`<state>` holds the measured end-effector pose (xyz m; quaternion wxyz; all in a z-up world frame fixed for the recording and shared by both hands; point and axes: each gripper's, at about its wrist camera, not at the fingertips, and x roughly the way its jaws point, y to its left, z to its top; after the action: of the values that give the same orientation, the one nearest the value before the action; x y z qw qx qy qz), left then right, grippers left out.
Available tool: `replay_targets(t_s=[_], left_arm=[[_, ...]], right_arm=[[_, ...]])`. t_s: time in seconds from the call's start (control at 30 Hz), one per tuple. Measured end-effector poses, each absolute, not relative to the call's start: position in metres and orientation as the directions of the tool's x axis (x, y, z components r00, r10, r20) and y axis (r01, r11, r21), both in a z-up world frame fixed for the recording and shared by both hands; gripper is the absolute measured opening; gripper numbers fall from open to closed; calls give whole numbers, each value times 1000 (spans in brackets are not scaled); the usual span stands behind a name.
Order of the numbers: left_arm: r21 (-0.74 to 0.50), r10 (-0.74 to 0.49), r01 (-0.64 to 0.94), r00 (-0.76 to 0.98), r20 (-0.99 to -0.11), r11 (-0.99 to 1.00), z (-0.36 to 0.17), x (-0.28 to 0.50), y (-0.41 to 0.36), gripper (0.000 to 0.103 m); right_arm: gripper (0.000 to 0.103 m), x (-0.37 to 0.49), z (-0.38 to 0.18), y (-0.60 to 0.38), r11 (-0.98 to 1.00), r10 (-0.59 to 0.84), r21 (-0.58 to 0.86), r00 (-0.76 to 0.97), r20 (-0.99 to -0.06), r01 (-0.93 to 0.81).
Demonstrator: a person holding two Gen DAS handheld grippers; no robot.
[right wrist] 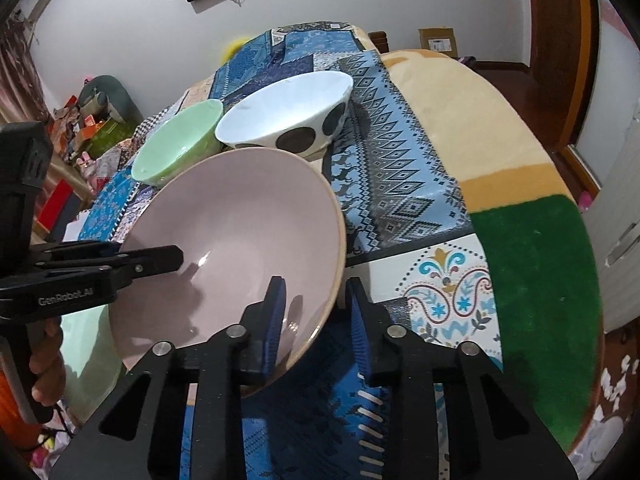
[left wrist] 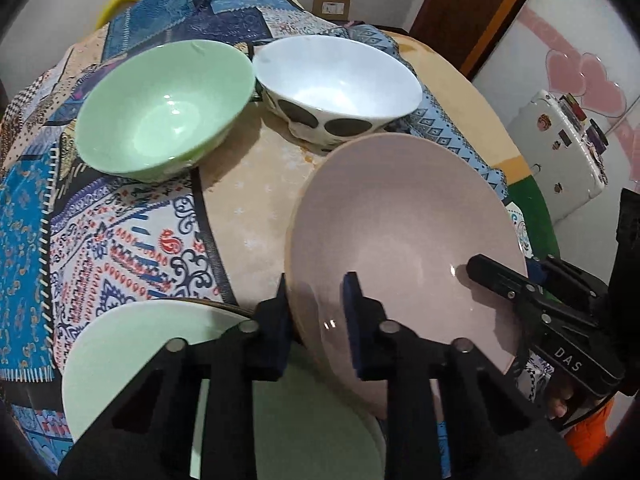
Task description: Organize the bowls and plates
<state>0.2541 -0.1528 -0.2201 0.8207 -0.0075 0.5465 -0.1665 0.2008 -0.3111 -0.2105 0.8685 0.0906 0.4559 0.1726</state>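
A pink plate (left wrist: 404, 236) is held tilted above the table between both grippers. My left gripper (left wrist: 318, 320) straddles its near-left rim, jaws around the edge. My right gripper (right wrist: 316, 320) straddles its right rim (right wrist: 236, 240), one blue pad inside and one outside. The right gripper also shows in the left wrist view (left wrist: 504, 280). A pale green plate (left wrist: 132, 352) lies below the pink one. A green bowl (left wrist: 160, 108) and a white bowl with dark dots (left wrist: 336, 88) stand behind.
The table carries patterned blue cloths (right wrist: 384, 152) and a beige and green blanket (right wrist: 532, 248). A white case (left wrist: 560, 152) stands at the right of the left wrist view. Cluttered shelves (right wrist: 80, 128) lie to the left.
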Motion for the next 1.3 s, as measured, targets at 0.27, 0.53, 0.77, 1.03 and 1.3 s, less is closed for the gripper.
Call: replay_targets(t_s=[0.27,0.53,0.77,1.03,1.3], left_arm=[[-171,-268,279,360,-894,945,-214,251,-157,20],[-167,-280,298,390,-877,940,-196,241,-158,20],[-172,-299,303,446,-844,937,-164,225,-148,20],[-169,-291,279,493,-820,946,-137,202,-127,20],[-166,-274,241,540,-795,956,-116,175,-90,20]], right_arm=[[20,203,-210,-309,929,370,321,522,-768,-185],[20,194,-194,-312,936,349,309,551,-758,-167],[20,182,-168,-308,938,343,297,594,-728,-179],[20,171,-145,-290,935,351,289,629,-694,-203],[20,162,-131,-258,924,381,293,638,-669,-245]])
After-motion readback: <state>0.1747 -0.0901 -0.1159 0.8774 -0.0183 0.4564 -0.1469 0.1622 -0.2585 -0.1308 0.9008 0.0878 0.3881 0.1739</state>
